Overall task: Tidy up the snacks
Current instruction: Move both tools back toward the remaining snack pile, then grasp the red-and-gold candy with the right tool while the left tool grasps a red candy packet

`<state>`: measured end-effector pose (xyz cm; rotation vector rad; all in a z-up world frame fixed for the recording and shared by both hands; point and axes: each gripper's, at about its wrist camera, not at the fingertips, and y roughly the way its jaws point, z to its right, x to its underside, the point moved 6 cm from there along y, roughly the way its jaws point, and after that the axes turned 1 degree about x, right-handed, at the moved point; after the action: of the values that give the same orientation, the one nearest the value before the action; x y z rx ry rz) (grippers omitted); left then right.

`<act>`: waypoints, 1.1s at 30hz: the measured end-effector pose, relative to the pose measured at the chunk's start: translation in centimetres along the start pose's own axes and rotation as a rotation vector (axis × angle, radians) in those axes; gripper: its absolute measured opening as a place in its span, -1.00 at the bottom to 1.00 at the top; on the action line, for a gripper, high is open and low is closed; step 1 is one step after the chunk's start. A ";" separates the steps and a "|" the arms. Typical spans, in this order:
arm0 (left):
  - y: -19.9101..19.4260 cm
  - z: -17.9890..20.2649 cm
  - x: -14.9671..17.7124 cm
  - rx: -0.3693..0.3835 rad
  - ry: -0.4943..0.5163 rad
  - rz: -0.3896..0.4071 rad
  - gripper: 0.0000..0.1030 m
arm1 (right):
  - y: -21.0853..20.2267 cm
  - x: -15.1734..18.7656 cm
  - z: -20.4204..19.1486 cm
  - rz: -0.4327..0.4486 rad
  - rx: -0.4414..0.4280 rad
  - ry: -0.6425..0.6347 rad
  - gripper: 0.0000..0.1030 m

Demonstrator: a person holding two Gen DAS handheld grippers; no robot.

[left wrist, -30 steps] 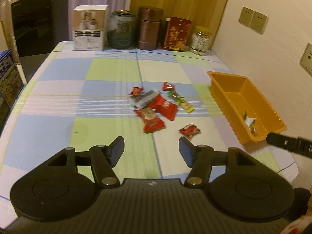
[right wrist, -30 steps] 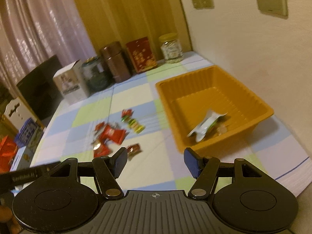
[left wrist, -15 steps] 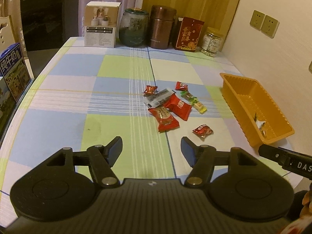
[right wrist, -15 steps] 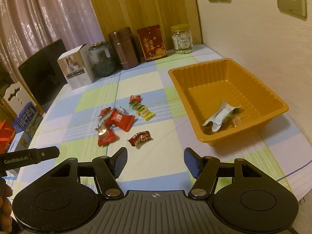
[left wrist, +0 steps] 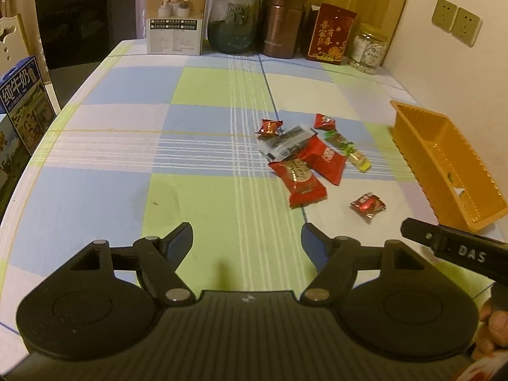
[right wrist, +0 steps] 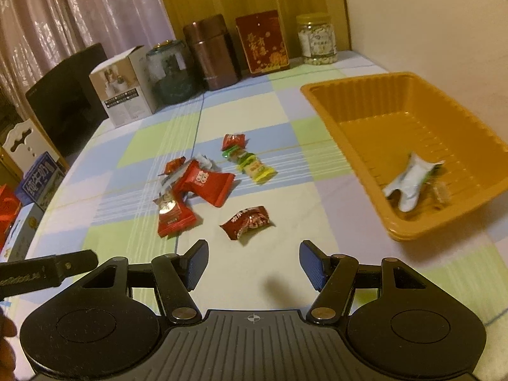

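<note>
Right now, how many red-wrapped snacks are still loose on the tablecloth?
5. Two small candies at the far side of the pile, two bigger packets overlapping in its middle, one candy alone nearest the right gripper. Others could hide underneath.

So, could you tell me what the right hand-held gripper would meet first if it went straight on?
Probably the small dark-red crinkled candy wrapper lying alone on the checked tablecloth, just ahead of the open right hand-held gripper; depth is uncertain.

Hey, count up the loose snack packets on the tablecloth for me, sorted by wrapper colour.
Red wrappers: 5
Silver-grey wrapper: 1
Green and yellow wrappers: 2
Total: 8
</note>
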<state>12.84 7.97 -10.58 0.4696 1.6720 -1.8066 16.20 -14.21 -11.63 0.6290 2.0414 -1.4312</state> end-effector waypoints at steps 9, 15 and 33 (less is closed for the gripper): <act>2.0 -1.5 -0.1 -0.001 -0.034 -0.019 0.45 | 5.1 -0.1 -0.9 -0.014 -0.037 0.013 0.15; 2.9 -1.7 -0.1 0.011 -0.042 -0.026 0.46 | 7.3 -0.4 -1.3 -0.011 -0.031 0.009 0.12; 4.6 0.3 -0.8 0.057 -0.035 -0.020 0.46 | 7.3 -1.4 -0.8 0.032 0.086 -0.119 -0.50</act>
<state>16.46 7.85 -13.52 0.4450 1.6103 -1.8704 21.87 -11.22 -15.45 0.5938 1.8787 -1.5079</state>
